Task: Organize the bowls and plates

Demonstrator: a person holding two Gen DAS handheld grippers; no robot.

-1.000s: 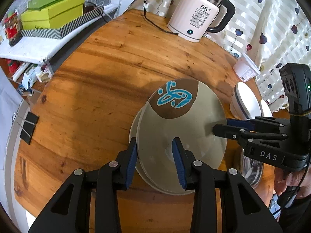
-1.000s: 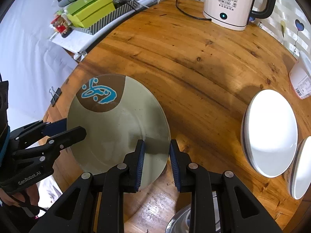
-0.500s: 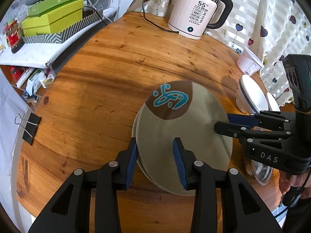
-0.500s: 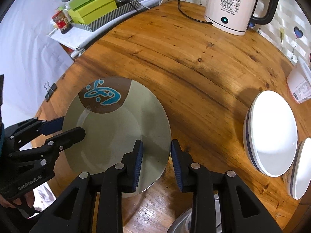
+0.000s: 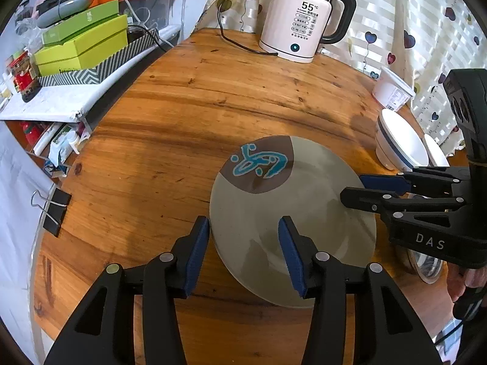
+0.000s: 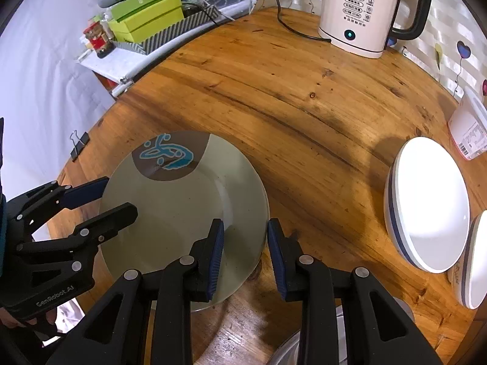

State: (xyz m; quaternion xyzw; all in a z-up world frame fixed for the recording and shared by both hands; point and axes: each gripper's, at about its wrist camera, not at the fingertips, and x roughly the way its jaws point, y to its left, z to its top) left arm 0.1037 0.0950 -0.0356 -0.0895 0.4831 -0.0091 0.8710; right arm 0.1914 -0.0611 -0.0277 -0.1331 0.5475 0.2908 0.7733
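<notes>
1. The left tool has just been opening; its blue pads now stand fairly wide, astride the near-left rim of the grey-green plate. The left pad lies just off the rim and the right pad hangs over the plate's well, neither pressing on it.
2. The right tool stands narrow, its pads either side of the plate's right rim. In its own view a little gap shows at each pad, so it looks like no grip, though whether a pad brushes the rim is hard to tell.
3. The plate lies flat on the round wooden surface, near its front edge. Its brown patch with a blue figure points away from both tools, toward the white kettle at the far edge.
4. Being round, the plate has no long axis.
5. To the right, two white bowls with dark blue bands stand tilted on edge, their hollows facing the right tool; the farther-right one is cut off by the frame.
6. A metal bowl is mostly hidden behind the right tool in the left view.
7. A white tub stands beyond the bowls, beside the curtain.
8. Whether a second plate lies under the grey-green one cannot be made out.
</notes>
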